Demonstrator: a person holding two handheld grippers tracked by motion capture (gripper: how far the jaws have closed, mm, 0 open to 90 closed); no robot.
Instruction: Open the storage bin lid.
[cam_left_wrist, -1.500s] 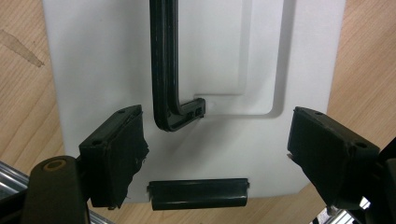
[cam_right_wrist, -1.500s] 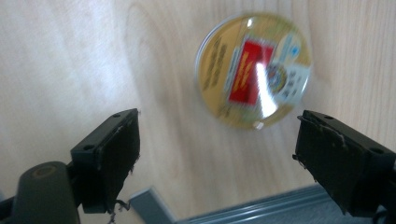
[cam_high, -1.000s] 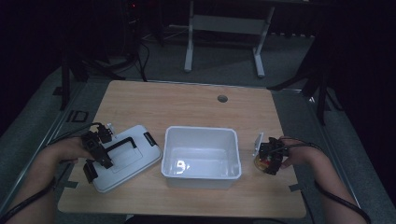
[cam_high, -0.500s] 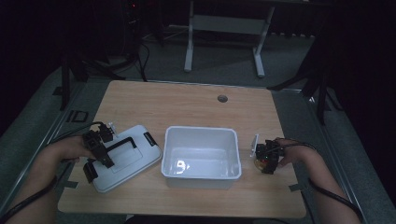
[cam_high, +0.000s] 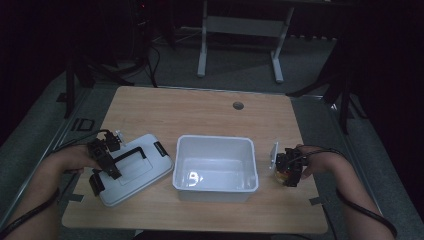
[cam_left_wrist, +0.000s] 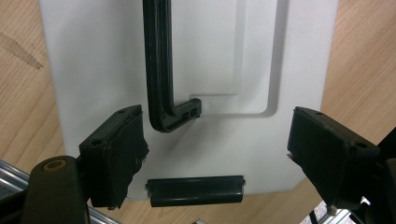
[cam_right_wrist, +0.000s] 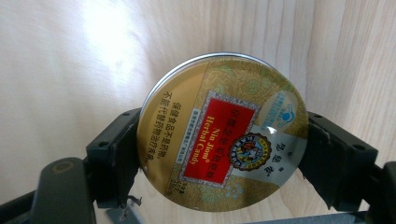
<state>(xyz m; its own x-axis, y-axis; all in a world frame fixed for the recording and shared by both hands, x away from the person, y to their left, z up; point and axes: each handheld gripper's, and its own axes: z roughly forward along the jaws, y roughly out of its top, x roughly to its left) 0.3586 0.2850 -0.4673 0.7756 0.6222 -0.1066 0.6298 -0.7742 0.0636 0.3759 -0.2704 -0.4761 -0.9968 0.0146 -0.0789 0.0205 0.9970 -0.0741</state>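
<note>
A white open bin (cam_high: 215, 150) stands at the table's middle. Its white lid (cam_high: 135, 170) lies flat to the left, with a black handle (cam_left_wrist: 159, 70) and a black latch (cam_left_wrist: 195, 190) at its near edge. Over that near end of the lid hovers my left gripper (cam_high: 102, 160) (cam_left_wrist: 215, 154), jaws wide open and holding nothing. Right of the bin, my right gripper (cam_high: 287, 169) (cam_right_wrist: 226, 156) is shut on a round gold and red candy tin (cam_right_wrist: 224, 130), held just above the wooden table (cam_high: 200, 115) with its label facing the camera.
A round cable hole (cam_high: 238, 105) sits at the table's far middle. Grey tape strips mark the front corners (cam_high: 316, 201). A metal stand (cam_high: 240, 30) and dark floor lie beyond the far edge. Cables trail from both hands.
My right gripper has shifted slightly toward the person with the tin still in it. The left gripper and the lid have not moved.
</note>
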